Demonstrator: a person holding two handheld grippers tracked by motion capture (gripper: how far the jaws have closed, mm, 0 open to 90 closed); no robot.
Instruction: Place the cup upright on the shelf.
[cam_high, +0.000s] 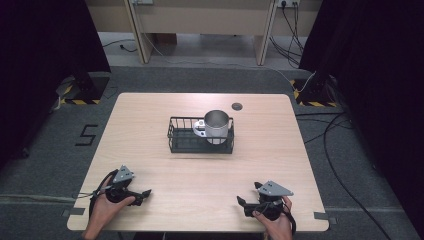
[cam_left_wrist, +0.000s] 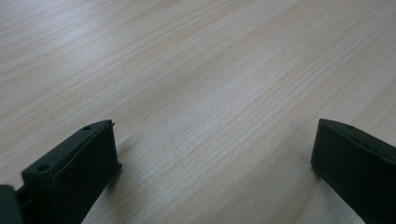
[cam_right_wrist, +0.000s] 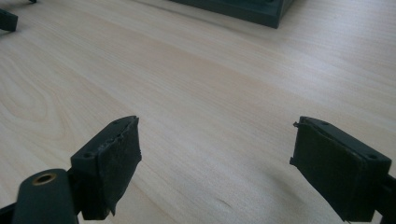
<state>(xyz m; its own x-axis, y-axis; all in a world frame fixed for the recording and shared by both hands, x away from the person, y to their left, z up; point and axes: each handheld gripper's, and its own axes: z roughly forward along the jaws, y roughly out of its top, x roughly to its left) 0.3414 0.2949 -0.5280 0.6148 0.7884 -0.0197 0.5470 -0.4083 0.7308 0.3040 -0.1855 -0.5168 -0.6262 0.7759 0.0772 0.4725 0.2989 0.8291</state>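
High view: light wooden table (cam_high: 165, 170) with rounded corners, seen from the person's side. Left tool (cam_high: 141, 194), black with a grey three-cornered plate on top, lies near the front-left corner of the table, held in the person's left hand (cam_high: 106, 206); jaw tips point toward the right edge. Left gripper view: both black jaws of the left tool (cam_left_wrist: 212, 149) stand wide apart over bare wood grain, nothing between them, so released.

Black wire basket (cam_high: 175, 135), rectangular, sits around the table's middle, somewhat closer to the back edge than to the front edge. Inside it, toward its right end, stands an upright shiny metal cup (cam_high: 216, 125), open mouth up; a flat grey metal piece (cam_high: 199, 128) lies just beside the cup on its left, touching or nearly so, cannot tell which. Small dark round disc (cam_high: 237, 106) lies on the table behind the basket, near the back edge, apart from it.

Right tool (cam_high: 242, 202), same build, rests near the front-right corner in the person's right hand (cam_high: 278, 222), tips pointing toward the left edge. Right gripper view: jaws of the right tool (cam_right_wrist: 215, 140) spread wide, worn pads visible, gap empty, released. Dark basket base (cam_right_wrist: 243, 8) shows at that view's top edge. Both tools are well apart from the basket and cup.
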